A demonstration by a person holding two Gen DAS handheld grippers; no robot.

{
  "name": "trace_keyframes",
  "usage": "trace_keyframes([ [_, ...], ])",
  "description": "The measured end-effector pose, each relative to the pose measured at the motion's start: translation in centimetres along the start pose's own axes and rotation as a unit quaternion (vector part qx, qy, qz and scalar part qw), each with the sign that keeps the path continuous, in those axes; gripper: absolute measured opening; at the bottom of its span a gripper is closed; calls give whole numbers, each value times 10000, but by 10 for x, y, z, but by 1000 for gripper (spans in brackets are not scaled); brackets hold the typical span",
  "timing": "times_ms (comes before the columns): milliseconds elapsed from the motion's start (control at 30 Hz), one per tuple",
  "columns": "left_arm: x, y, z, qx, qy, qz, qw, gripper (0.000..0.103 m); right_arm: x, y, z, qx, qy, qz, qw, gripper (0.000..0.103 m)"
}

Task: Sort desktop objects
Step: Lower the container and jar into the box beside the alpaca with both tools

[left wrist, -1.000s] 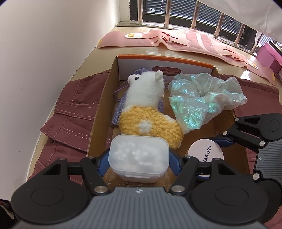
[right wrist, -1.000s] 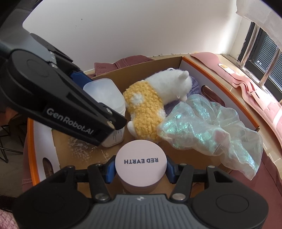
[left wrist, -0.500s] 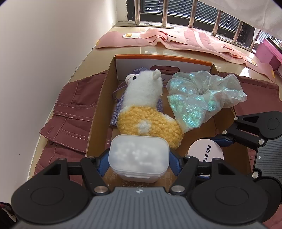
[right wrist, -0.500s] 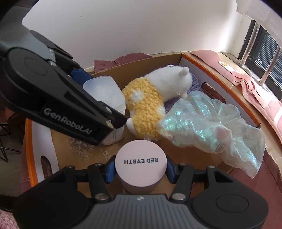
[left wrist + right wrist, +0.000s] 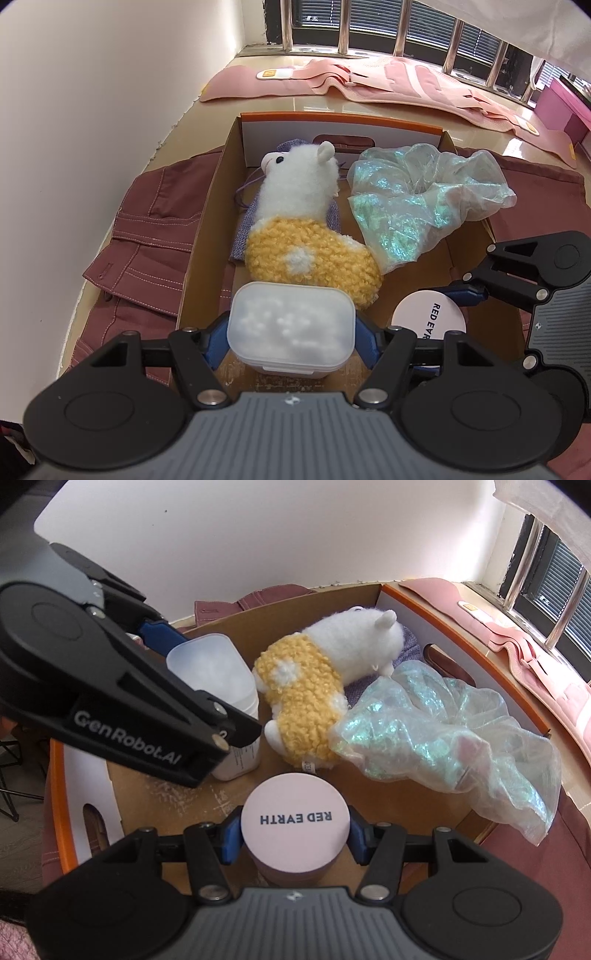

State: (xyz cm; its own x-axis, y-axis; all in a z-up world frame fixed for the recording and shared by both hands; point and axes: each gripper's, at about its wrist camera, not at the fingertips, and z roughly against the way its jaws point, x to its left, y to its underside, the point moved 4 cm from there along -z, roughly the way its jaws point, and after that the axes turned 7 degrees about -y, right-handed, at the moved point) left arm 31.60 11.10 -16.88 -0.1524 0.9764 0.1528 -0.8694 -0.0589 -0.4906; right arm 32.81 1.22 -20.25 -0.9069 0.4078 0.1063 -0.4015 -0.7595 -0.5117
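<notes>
Over the cardboard box (image 5: 207,236), my left gripper (image 5: 291,334) clamps the frosted tub (image 5: 291,325), my right gripper (image 5: 295,836) the pink jar (image 5: 295,818); placing seems underway, releasing next.

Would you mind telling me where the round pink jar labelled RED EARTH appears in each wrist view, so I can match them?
Left wrist view: the pink jar sits low right, inside the cardboard box, gripped by the right gripper.
Right wrist view: the jar is bottom centre, between the blue pads.
Shared landmark: the alpaca plush toy lies just beyond it in both.
</notes>
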Motion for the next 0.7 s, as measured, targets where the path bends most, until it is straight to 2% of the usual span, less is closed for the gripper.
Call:
trace_keyframes([
  [700, 1, 3, 1, -35, 0, 69, 10000, 68, -2, 2, -2, 26, -12, -82, 10000, 54],
])
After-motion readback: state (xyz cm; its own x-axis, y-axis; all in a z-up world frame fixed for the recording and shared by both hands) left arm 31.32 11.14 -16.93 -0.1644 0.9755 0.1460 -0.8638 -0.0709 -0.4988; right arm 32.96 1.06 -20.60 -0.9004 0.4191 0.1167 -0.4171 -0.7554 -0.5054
